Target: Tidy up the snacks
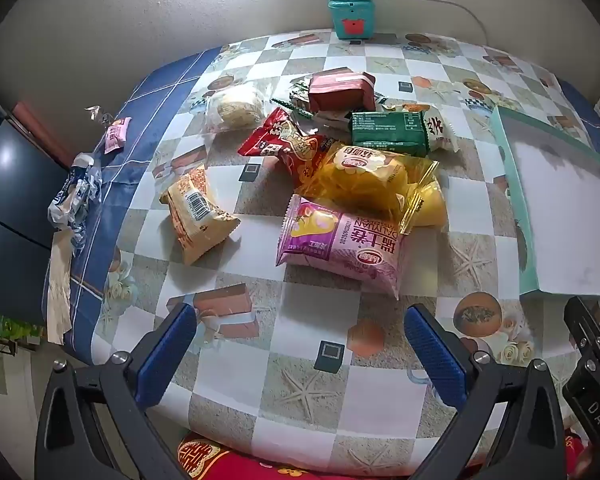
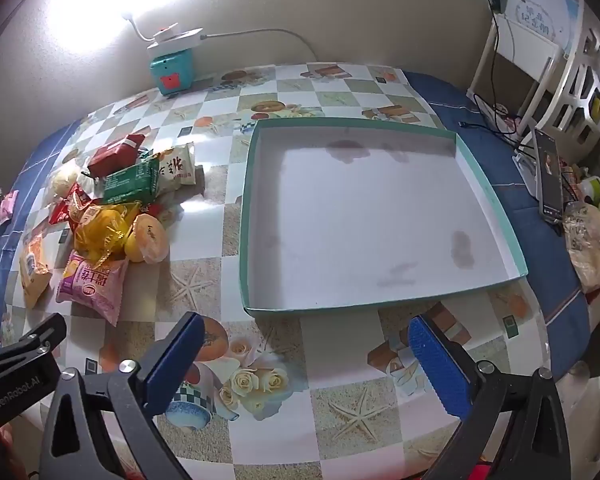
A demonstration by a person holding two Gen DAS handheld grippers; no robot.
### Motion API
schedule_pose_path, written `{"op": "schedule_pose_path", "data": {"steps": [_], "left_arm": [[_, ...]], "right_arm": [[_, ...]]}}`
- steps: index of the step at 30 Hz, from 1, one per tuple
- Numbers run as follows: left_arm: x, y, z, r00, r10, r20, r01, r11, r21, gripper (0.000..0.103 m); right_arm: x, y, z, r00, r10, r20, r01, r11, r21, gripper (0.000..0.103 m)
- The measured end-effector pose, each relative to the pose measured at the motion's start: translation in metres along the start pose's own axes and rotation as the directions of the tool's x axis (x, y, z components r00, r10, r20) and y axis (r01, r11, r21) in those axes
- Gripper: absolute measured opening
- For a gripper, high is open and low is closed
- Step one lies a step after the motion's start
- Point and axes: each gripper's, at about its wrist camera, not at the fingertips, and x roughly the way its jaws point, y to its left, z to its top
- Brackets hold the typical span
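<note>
The left gripper (image 1: 300, 344) hovers low over the counter (image 1: 260, 380) with its blue fingers (image 1: 166, 354) spread wide and nothing between them; just ahead of it lies the pile of snacks, nearest a pink packet (image 1: 340, 246), behind that a clear yellow packet (image 1: 372, 184) lying partly over it, then a red packet (image 1: 286, 146), a green packet (image 1: 390, 134) and a dark red box (image 1: 342, 90) at the back; an orange packet (image 1: 198, 214) lies apart to the left of the pile, and a pale round pastry in clear wrap (image 1: 234, 110) sits near the far left of the heap.

The right gripper (image 2: 306, 364) also has its fingers (image 2: 438, 366) wide apart and holds nothing; it is poised above the counter just in front of a shallow teal-rimmed tray (image 2: 342, 310), whose white floor carries no snacks, only a few dark stains; the pile lies to the tray's left, near but not touching it.

At the far edge of the counter stands a teal box (image 2: 172, 70) with a white power strip (image 2: 178, 36) on top.
</note>
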Motion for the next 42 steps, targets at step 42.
{"op": "schedule_pose_path", "data": {"steps": [42], "left_arm": [[0.0009, -0.0011, -0.0024, 0.999, -0.028, -0.021, 0.027, 1.000, -0.013, 0.103]], "right_arm": [[0.0028, -0.0024, 0.0001, 1.000, -0.014, -0.017, 0.014, 1.000, 0.022, 0.103]]}}
